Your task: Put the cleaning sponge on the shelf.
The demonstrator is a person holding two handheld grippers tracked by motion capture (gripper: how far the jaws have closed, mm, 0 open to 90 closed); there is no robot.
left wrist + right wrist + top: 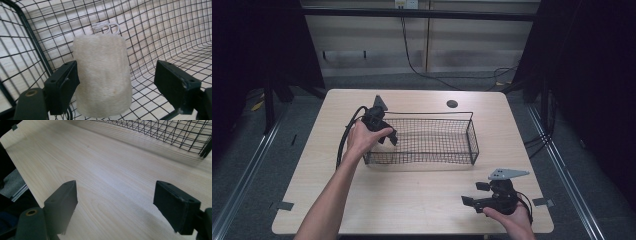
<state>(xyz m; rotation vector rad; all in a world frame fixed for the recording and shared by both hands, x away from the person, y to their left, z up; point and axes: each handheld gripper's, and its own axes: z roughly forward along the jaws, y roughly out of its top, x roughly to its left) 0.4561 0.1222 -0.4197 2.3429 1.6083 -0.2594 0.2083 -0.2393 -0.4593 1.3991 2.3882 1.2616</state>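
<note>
Wire basket (432, 137) sits mid-table (412, 200) in the high view; left gripper (384, 132) dips into its left end, right gripper (477, 195) rests near the front edge, jaws wide, empty. Left gripper view: loofah (102, 77) upright in the basket corner, jaws wide, one touching its side, other well clear. Advice: lift straight up, clear of mesh. Right gripper view: bare table between spread jaws.

Cream loofah (102, 77), black wire basket (472, 134), pale wood-grain table (412, 200)
</note>
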